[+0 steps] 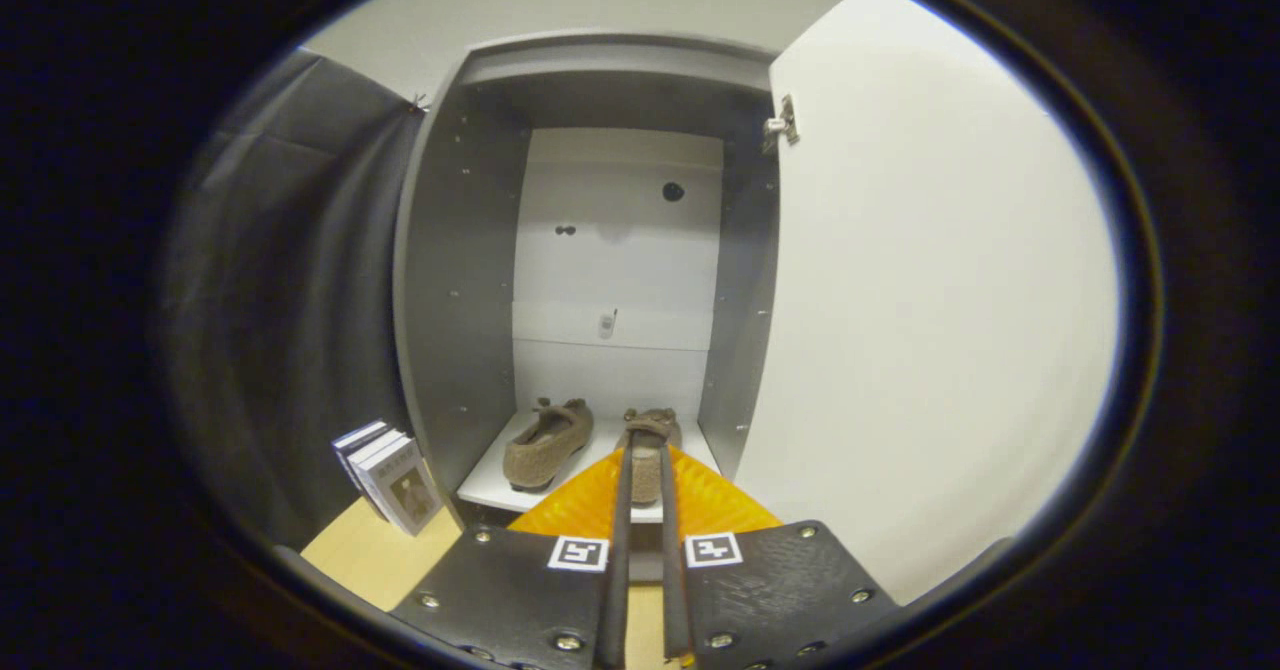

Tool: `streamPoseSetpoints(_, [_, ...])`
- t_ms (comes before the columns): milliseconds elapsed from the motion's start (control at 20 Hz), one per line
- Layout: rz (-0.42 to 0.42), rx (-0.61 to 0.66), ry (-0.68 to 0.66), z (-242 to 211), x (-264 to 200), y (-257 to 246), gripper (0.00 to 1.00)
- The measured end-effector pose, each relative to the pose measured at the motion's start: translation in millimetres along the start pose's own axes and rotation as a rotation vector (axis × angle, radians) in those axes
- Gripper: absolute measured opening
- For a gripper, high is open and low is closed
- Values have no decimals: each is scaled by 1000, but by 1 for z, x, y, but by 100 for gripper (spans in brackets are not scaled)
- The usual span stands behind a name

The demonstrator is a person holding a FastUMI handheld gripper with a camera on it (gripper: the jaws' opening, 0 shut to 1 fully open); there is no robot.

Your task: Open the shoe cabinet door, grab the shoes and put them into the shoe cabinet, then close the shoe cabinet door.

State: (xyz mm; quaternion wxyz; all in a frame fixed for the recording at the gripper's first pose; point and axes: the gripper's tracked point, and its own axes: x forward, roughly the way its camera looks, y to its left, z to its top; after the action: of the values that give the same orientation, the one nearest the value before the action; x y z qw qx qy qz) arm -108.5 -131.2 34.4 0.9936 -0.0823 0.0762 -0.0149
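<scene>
The gripper [641, 450] is the closest thing here, and its two long fingers [622, 510] lie almost side by side with just a thin gap between them. Their tips reach the heel end of the right shoe [650, 440], and a bit of the shoe shows in the gap, but I cannot tell if both fingers are really pinching it or only touching it. Both shoes are already inside the shoe cabinet [470, 280], sitting on its white bottom shelf [490, 485]. The left shoe [546, 442] lies just beside the right one, turned a little, with its open top showing. They look like soft, fuzzy brown slippers, so I think they are light and squashy, not slippery, and not easy to break. A good place to grab one would be the rim at the heel or the edge of the opening, where the cloth is thin enough to fit between the fingers. The fat toe would likely just squish and slip out. The cabinet is tall and has nothing else in it that I can see, only a white back wall with a few small dark holes. Its white door [930, 300] stands wide open on the right side, hanging from a metal hinge [783, 125]. Outside the cabinet, on the left, a small stack of books [390, 475] leans on the wooden floor [370, 555], close to the dark cloth wall.
</scene>
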Motion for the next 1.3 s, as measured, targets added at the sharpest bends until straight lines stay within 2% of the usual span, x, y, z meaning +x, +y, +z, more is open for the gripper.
streamPoseSetpoints(450, [82, 10, -67, 12, -107, -24, 14])
streamPoseSetpoints(750, [87, 39, -89, 13, -166, -61, 14])
streamPoseSetpoints(950, [51, 48, -102, 10, -194, -92, 14])
streamPoseSetpoints(1300, [-84, 94, -102, -1, -213, -159, 14])
